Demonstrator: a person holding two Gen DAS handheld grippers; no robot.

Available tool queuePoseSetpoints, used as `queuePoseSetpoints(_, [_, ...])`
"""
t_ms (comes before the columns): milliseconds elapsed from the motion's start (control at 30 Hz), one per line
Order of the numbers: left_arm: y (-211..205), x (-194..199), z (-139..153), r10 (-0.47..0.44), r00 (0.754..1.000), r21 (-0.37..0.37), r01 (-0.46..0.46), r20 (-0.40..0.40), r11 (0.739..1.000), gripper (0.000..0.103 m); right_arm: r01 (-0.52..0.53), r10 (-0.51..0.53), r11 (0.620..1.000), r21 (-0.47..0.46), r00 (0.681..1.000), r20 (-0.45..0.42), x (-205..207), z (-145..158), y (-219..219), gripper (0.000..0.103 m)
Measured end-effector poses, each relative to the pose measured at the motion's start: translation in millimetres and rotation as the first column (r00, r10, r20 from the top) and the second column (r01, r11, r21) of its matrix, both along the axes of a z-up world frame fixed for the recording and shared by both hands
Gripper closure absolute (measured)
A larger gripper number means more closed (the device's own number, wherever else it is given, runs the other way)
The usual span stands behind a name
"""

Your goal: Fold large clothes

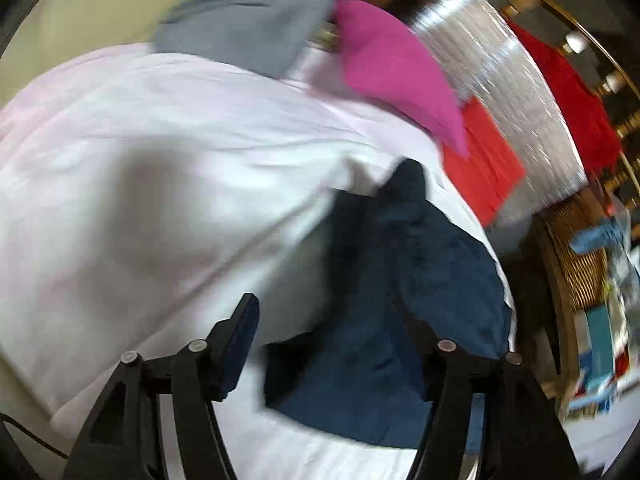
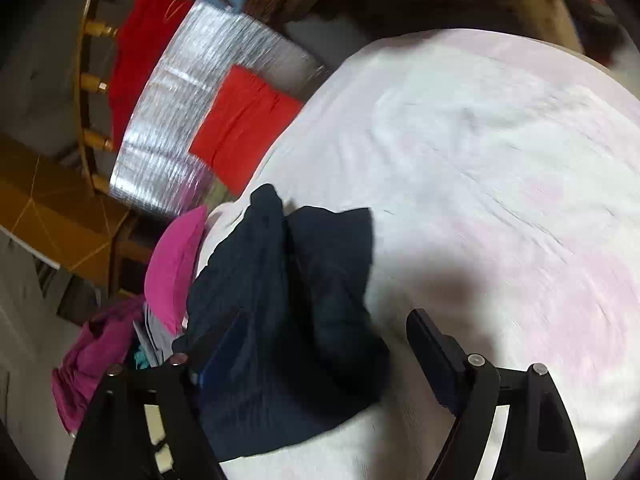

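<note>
Both grippers stand open over a crumpled dark blue garment on a pale bed sheet.

In the left wrist view, the left gripper has its jaws spread wide with nothing pinched; the dark blue garment lies bunched between and beyond them, lower centre of the frame. In the right wrist view, the right gripper is likewise wide apart, its left finger over the garment, its right finger over bare sheet, gripping nothing. The white-pink sheet fills the left and middle of the left view. Beyond it, a magenta cloth lies at upper centre, an orange-red folded cloth to its right on a silvery mat, a grey garment at top, and a wicker basket at right.
</note>
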State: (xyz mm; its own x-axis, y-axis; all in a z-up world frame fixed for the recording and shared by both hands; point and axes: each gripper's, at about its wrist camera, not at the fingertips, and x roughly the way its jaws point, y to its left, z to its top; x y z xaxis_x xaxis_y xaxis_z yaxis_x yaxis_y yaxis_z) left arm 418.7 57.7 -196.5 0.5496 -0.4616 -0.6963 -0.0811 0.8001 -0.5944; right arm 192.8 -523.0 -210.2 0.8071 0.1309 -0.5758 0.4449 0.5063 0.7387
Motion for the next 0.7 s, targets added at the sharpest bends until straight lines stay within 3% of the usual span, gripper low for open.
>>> queuePoseSetpoints(133, [-27.4,29.9,-13.6,-0.084,0.996,-0.046,0.083,-0.026,0.995,0.035,-0.078,0.079,0.995,0.055,0.997,-0.022,44.5,-13.9,-3.2,0.014])
queuePoseSetpoints(300, [-49.4,52.0,-42.5,-0.123,0.984,-0.052,0.117,-0.133,0.992,0.035,-0.15,0.16,0.984,0.097,0.982,-0.102,92.2,-38.7,5.6,0.011])
queuePoseSetpoints(433, [-50.7,58.8,-45.4,-0.105,0.988,-0.085,0.095,-0.113,0.992,0.038,-0.183,0.183,0.983,0.01,0.974,-0.131,109.4,-33.8,22.9,0.011])
queuePoseSetpoints(500, [-53.3,64.3,-49.1,-0.101,0.988,-0.09,0.091,-0.117,0.992,0.049,-0.187,0.173,0.979,-0.076,0.971,-0.168,114.4,-29.1,35.3,0.024])
queuePoseSetpoints(533, [-54.1,65.6,-51.0,-0.098,0.988,-0.094,0.087,-0.121,0.992,0.051,-0.189,0.171,0.977,-0.095,0.97,-0.172,117.2,-28.6,38.3,0.037])
queuePoseSetpoints(633, [-58.0,69.2,-48.1,-0.083,0.991,-0.094,0.073,-0.109,0.993,0.056,-0.16,0.144,0.978,-0.137,0.983,-0.115,111.6,-13.0,41.8,0.056])
queuePoseSetpoints(700, [-61.0,68.5,-40.4,-0.088,0.993,-0.077,0.081,-0.08,0.994,0.057,-0.138,0.129,0.971,-0.193,0.99,-0.057,105.1,2.5,46.2,0.06])
